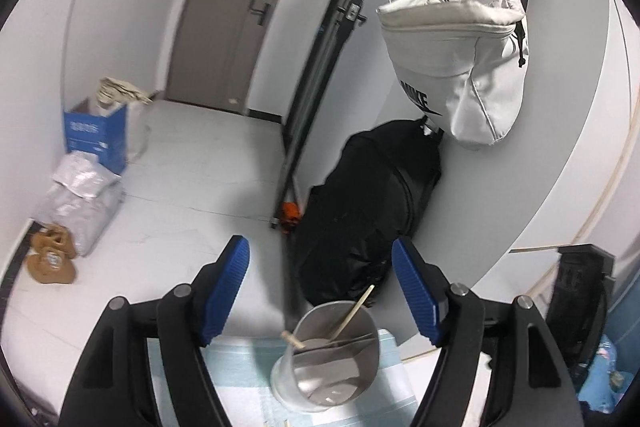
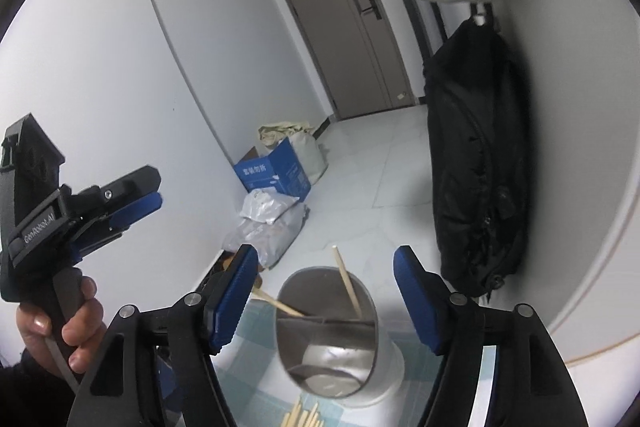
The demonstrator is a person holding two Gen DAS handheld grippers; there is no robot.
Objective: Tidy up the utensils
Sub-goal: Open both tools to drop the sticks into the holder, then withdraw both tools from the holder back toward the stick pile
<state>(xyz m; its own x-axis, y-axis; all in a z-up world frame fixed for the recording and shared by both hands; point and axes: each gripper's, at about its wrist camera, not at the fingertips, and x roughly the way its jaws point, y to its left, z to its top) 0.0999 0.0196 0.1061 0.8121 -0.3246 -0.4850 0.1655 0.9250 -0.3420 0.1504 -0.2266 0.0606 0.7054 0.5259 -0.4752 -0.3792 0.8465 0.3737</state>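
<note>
Chopsticks (image 2: 349, 283) lean inside the metal utensil holder (image 2: 332, 339). Left claw (image 1: 320, 291) and right claw (image 2: 326, 299) both stand released, gripping nothing. More chopsticks (image 2: 304, 417) lie below.

Home entrance hallway: grey door (image 1: 236, 11), hung bags (image 1: 456, 67), slippers (image 1: 50, 259), boxes (image 1: 96, 135).
</note>
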